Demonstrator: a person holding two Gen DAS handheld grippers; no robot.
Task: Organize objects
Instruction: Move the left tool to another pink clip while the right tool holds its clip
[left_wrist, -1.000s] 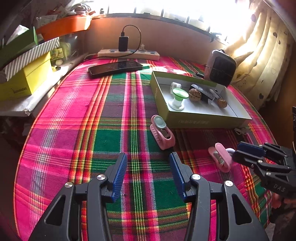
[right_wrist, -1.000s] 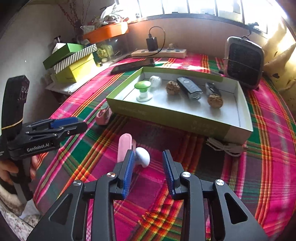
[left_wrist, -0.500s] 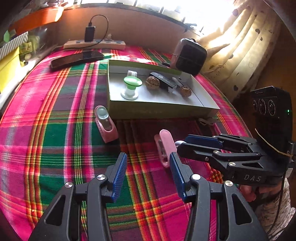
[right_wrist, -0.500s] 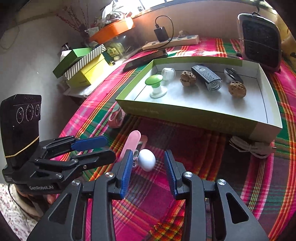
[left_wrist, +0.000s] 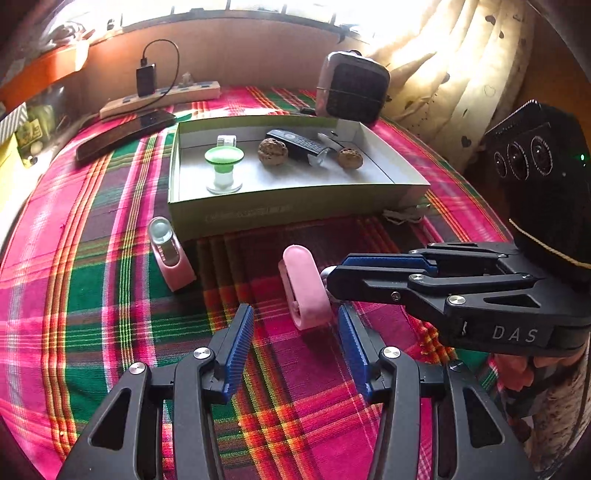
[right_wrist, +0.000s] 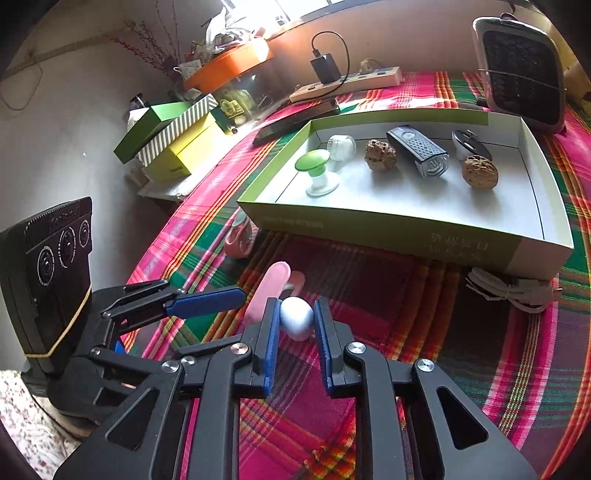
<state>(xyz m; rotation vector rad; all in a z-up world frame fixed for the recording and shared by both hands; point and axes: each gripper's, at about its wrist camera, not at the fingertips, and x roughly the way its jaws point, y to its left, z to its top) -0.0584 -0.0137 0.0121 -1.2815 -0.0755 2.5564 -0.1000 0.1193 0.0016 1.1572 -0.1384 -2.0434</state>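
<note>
And the right gripper (right_wrist: 295, 319) has just pinched in, its blue pads now pressing both sides of the small white egg-shaped piece (right_wrist: 296, 318) down on the plaid-covered counter (right_wrist: 424, 354). In the right wrist view the white piece's long axis runs roughly along the gripper's line, blunt end towards the camera. Right beside it, touching or nearly so, lies the pink clip (left_wrist: 304, 291), a long rounded slab with its long axis pointing away towards the green box (left_wrist: 280, 210), rounded tip at the far end. The left gripper (left_wrist: 295, 349) hangs wide open just in front of that clip, nothing between its pads, the clip's near end sitting ahead of the gap. Whether the white piece is joined to the clip, I can't tell. A second pink clip (left_wrist: 170, 254) lies off to the left by the box's corner, also pointing lengthwise away. Inside the box: a green-topped stand (left_wrist: 223, 170), two brown lumps, a dark remote.
</note>
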